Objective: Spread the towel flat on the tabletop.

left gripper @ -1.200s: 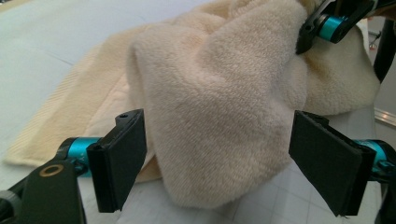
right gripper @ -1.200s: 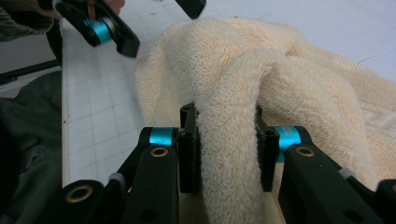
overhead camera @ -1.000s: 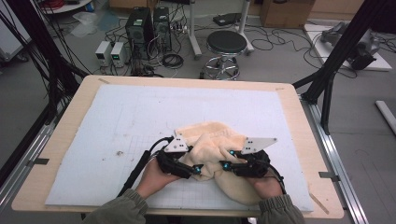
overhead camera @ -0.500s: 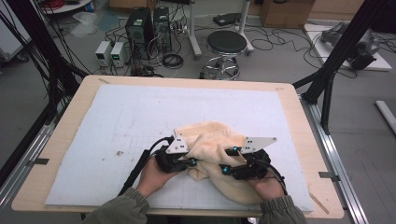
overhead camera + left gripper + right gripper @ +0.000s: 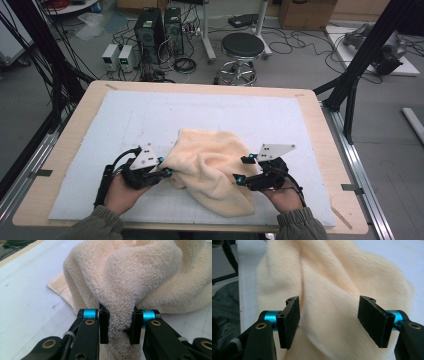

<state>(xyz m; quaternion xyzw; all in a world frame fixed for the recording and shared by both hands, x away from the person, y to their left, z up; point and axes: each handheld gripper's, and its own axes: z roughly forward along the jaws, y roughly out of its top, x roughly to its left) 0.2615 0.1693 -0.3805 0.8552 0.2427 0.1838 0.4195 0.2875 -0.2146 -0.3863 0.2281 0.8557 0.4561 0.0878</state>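
Grippers spread apart, one towel, left gripper clamping it

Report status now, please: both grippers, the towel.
Left gripper shut on towel fold. Right gripper open, fingers over towel. Nothing in the way.

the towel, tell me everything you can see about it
The towel is pale cream terry cloth with a looped pile, crumpled in a loose heap on the white mat near the table's front edge. A flat hemmed corner lies on the mat under the heap. The left gripper is shut on a bunched fold at its left side. The right gripper has its jaws open over the cloth, gripping nothing.
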